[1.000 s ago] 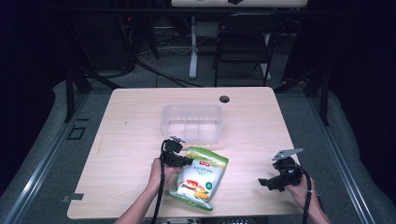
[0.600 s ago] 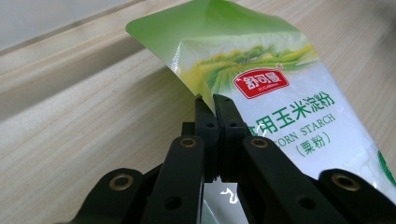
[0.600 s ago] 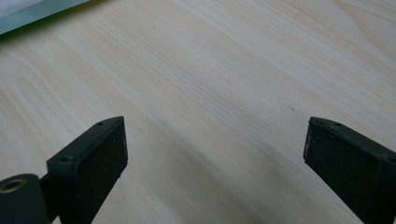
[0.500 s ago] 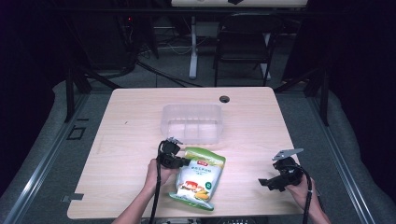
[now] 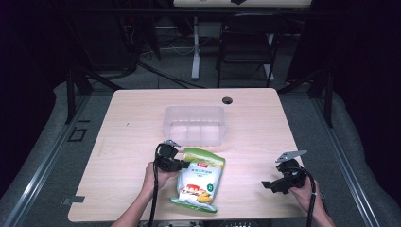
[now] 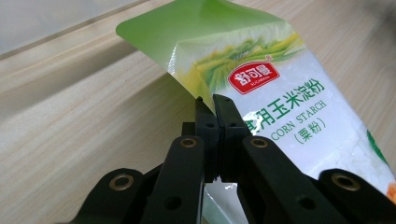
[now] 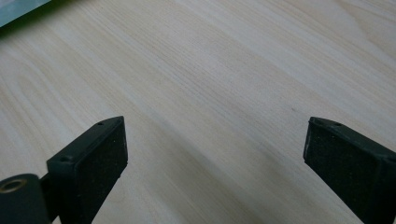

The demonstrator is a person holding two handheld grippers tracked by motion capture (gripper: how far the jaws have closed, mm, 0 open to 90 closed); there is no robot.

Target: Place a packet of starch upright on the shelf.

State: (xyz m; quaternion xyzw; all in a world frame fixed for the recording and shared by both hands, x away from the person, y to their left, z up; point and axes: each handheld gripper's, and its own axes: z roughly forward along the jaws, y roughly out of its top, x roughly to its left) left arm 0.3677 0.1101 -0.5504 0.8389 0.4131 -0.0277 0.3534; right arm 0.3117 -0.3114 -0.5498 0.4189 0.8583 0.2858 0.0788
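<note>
Light wood worktop on grey floor; behind worktop, dark chair, white desk leg, cables; surroundings dim, black.

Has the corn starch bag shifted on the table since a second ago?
No. The corn starch bag lies the same way below the clear container, its edge pinched by the left gripper.

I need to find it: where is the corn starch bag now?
In the high view the corn starch bag lies near the table's front edge, just before the clear container, its edge pinched by the left claw.
</note>
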